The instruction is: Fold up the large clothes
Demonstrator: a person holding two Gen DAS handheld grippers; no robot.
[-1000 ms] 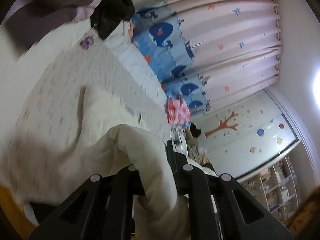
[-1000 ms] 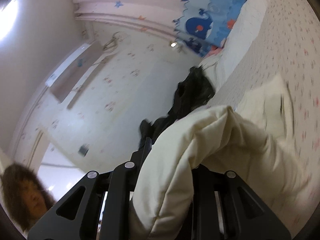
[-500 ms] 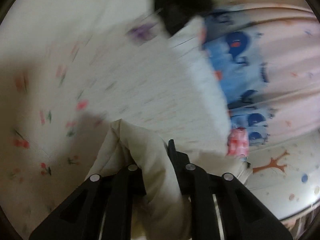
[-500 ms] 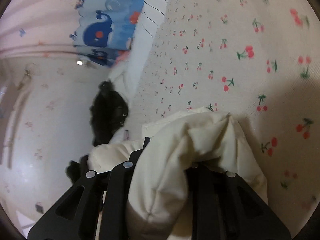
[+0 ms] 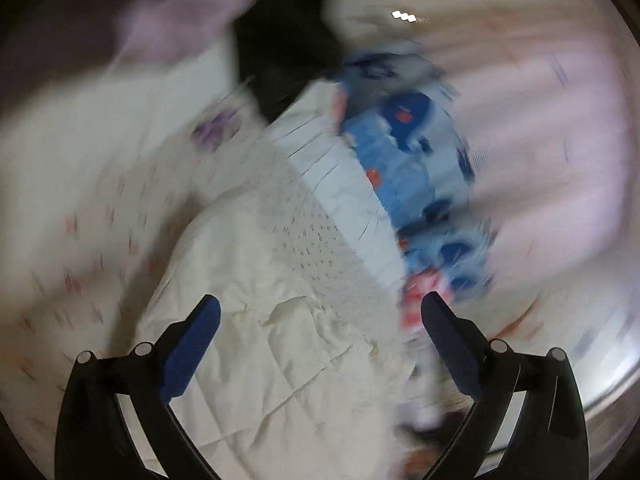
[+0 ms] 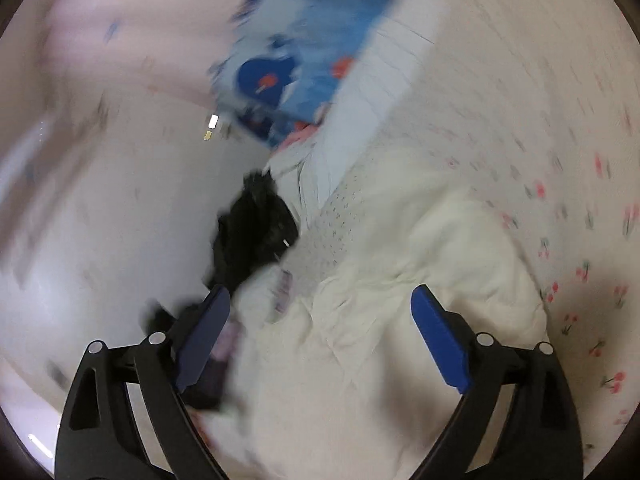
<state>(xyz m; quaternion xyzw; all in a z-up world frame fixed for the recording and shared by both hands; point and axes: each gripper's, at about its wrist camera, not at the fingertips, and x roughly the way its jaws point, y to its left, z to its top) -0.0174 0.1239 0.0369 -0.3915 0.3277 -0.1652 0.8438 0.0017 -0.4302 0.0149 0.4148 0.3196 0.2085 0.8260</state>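
Left wrist view, left hand-held gripper (image 5: 320,316): jaws spread wide, having just been opening; the blue pads press on nothing.
Left wrist view, cream garment (image 5: 280,360): lies creased on the bed (image 5: 80,240), spread below and between the open fingers, free of both pads.
Left wrist view, bed: white sheet with small red cherry print, showing past the cream garment's edge on the picture's left side.
Left wrist view, black clothing (image 5: 280,40): dark heap beyond the cream garment, at the far end of the bed; heavy blur, so its shape is uncertain.
Left wrist view, curtain (image 5: 420,168): blue whale-print band under pale pink folds, beyond the cream garment, behind the bed's far edge.

Right wrist view, right hand-held gripper (image 6: 320,308): jaws wide apart, having just been opening; nothing is clamped.
Right wrist view, cream garment (image 6: 400,300): rumpled on the bed (image 6: 560,120) under the open fingers, released.
Right wrist view, black clothing (image 6: 256,224): just beyond the cream garment's far edge, near the gripper's picture-left finger.
Right wrist view, curtain (image 6: 288,68): beyond the cream garment and the black clothing, blurred.
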